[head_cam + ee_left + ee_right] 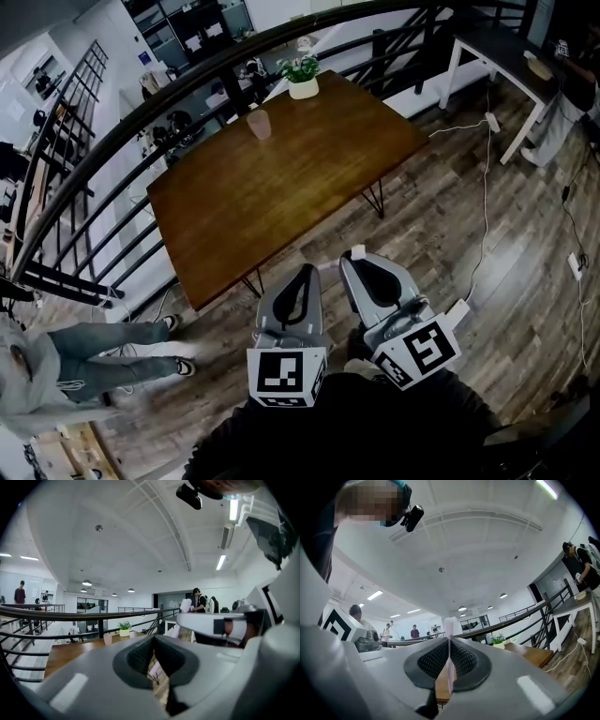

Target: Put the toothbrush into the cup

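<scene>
- The cup (260, 124) stands upright, mouth up, on the far part of the wooden counter (281, 197), near a potted plant (302, 77). Nothing else lies on that counter.
- Your left gripper (153, 637) has its jaws closed tip to tip, and the only thing showing below the tips is floor. It carries nothing and seems to have no part in this step. Keep it to the left, out of the line to the cup.
- Your right gripper (447, 637) is clamped on the toothbrush (449, 630). The pale, thin handle stands upright between the pads, with one end poking above the tips and the rest running down between the jaws.
- Both grippers hang over the floor on your side of the counter, and the toothbrush is well apart from the cup. So the pick-up looks done and the step in hand is the carry to the cup.
- Next, you need to reach the right gripper across the counter until it is above the cup.
- You then need to bring one end of the toothbrush in line with the cup's mouth and lower it inside the rim before you let go.
- The cup looks light, so a knock on its rim could tip it.
</scene>
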Motion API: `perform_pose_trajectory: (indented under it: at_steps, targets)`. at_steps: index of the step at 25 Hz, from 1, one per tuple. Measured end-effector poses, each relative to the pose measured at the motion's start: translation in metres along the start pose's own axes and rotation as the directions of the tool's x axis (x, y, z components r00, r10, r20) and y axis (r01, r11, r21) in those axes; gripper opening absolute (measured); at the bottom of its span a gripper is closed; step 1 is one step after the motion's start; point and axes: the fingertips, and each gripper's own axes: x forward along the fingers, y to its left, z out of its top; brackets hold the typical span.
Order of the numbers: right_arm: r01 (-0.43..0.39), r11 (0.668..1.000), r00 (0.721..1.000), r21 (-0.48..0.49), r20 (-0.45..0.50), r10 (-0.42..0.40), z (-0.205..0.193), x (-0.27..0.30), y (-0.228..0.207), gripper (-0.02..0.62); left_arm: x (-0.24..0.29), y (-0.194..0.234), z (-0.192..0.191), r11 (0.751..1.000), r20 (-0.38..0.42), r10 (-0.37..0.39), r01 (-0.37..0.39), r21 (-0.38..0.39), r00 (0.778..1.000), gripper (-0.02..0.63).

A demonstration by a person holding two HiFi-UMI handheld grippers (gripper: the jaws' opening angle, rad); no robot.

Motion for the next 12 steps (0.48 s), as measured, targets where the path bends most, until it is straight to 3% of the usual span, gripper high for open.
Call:
perform_pose_trajectory:
  at_steps: [12]
  targets:
    - [-0.074, 0.997, 0.997, 0.024, 0.003, 0.074, -0.002, 0.039, -0.056, 0.011, 0.064, 0.007, 0.007, 0.997, -0.017, 0.074, -0.074, 0.029, 0.997, 0.008]
